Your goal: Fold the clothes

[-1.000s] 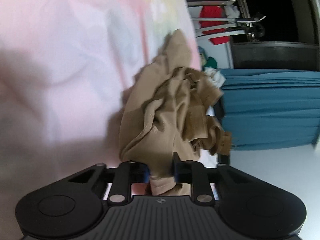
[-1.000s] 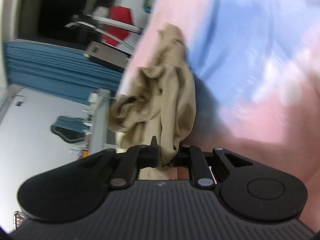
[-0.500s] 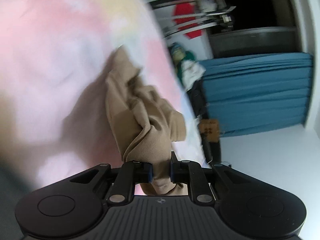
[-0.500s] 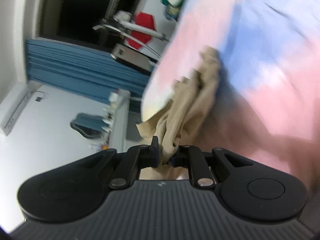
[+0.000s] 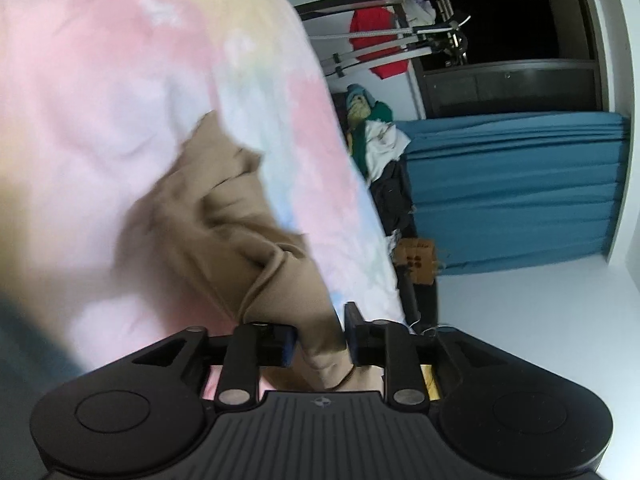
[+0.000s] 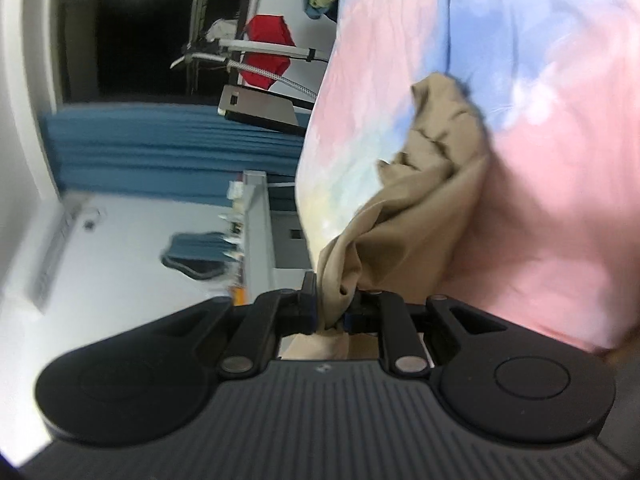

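Trousers (image 5: 224,216), tan and crumpled, run from each claw toward 11 o'clock across a pastel bedspread (image 5: 100,80). Left claw (image 5: 320,334): jaws opening, cloth between them, its right pad just clear of the fabric. Right claw (image 6: 332,312): clenched on a bunched fold (image 6: 420,200).

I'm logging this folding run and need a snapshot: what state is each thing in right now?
Tan garment: bunched, unfolded, lifted at two points, trailing onto the bedsheet.
Left gripper: jaws opening, garment between them.
Right gripper: shut on the garment.
Bedsheet: spread out, pastel tie-dye, under the garment.
Blue curtain: drawn, pleated.
Red cloth: hanging on a rack.
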### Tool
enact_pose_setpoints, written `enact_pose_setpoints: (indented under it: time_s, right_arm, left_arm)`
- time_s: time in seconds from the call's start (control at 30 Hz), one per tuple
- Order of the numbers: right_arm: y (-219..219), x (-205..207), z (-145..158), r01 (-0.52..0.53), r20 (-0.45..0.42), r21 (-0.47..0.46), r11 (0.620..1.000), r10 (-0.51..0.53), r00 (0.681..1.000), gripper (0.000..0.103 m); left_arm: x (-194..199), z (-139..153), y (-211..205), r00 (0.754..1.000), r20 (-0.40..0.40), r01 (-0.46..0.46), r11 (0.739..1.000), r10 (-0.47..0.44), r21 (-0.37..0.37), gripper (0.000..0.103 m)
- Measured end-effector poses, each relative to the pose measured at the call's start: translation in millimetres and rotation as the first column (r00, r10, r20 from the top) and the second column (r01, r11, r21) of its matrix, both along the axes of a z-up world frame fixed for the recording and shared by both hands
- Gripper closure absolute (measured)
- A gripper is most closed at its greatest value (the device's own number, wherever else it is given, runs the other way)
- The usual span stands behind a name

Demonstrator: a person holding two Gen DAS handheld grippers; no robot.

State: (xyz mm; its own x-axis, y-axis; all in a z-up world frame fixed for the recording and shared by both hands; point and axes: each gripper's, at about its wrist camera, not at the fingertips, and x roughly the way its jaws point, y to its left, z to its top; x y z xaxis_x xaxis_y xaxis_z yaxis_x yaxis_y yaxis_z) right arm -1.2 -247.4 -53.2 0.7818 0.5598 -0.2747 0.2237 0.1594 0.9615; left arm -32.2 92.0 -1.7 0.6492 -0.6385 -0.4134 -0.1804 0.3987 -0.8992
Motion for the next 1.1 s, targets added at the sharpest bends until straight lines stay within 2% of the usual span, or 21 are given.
enact_pose_setpoints:
  time_s: [0.13,0.3,0.5,0.57,0.63,0.67,0.7,0.73,0.77,0.8,0.83,0.9,0.97,1.03,1.1]
  right_arm:
    - [-3,54,-4,0.048,-0.049,0.047,0.998,-0.046,0.998,0.087]
    - [-7,118,-32,0.091,-0.127,0.053,0.994,-0.084,0.988,0.087]
    - [-14,181,-95,0.063,-0.2,0.069,0.996,-0.048,0.979,0.086]
    - [-15,192,-113,0.056,-0.219,0.121,0.991,-0.028,0.975,0.084]
    - [-18,196,-122,0.056,-0.198,0.174,0.983,-0.021,0.98,0.077]
    - [-19,197,-124,0.055,-0.18,0.196,0.979,-0.02,0.984,0.069]
    - [-20,196,-122,0.053,-0.151,0.212,0.976,-0.021,0.988,0.055]
    - [-20,194,-121,0.049,-0.122,0.226,0.973,-0.022,0.992,0.047]
    - [-20,191,-115,0.042,-0.085,0.222,0.974,-0.024,0.996,0.032]
    - [-19,187,-109,0.036,-0.049,0.218,0.975,-0.026,0.998,0.02]
    - [-18,183,-103,0.029,-0.012,0.21,0.977,-0.027,1.0,0.017]
    - [-18,175,-86,0.014,0.065,0.14,0.99,-0.024,0.998,0.015]
    - [-20,164,-67,0.013,0.163,0.023,1.0,-0.017,0.986,0.016]
    - [-20,152,-47,0.03,0.246,-0.164,0.986,0.011,0.969,0.016]
    - [-12,145,-29,0.037,0.294,-0.371,0.928,0.08,0.952,0.016]
  left_arm:
    - [72,1,-11,1.0,0.0,-0.005,1.0,0.005,0.011,0.074]
    - [170,-27,-31,1.0,-0.001,-0.003,0.999,0.003,0.054,0.074]
    - [232,-79,-39,1.0,0.016,0.009,0.99,-0.011,0.14,0.075]
    - [241,-91,-38,1.0,0.0,0.012,0.989,-0.012,0.147,0.076]
    - [244,-94,-37,1.0,0.0,0.018,0.989,-0.019,0.15,0.076]
    - [243,-93,-37,1.0,0.007,0.023,0.988,-0.024,0.154,0.076]
    - [243,-90,-38,0.999,0.018,0.029,0.986,-0.032,0.163,0.075]
    - [241,-87,-38,0.999,0.032,0.035,0.984,-0.041,0.172,0.072]
    - [238,-83,-39,0.997,0.05,0.044,0.983,-0.053,0.181,0.069]
    - [235,-80,-39,0.995,0.069,0.051,0.98,-0.065,0.192,0.06]
    - [231,-75,-41,0.993,0.095,0.054,0.975,-0.075,0.214,0.048]
    - [217,-62,-44,0.982,0.16,0.05,0.959,-0.098,0.28,0.031]
    - [204,-49,-50,0.966,0.224,0.036,0.93,-0.126,0.367,0.022]
    - [188,-38,-58,0.95,0.271,-0.003,0.865,-0.154,0.501,0.02]
    - [178,-34,-67,0.936,0.298,-0.028,0.803,-0.188,0.595,0.02]
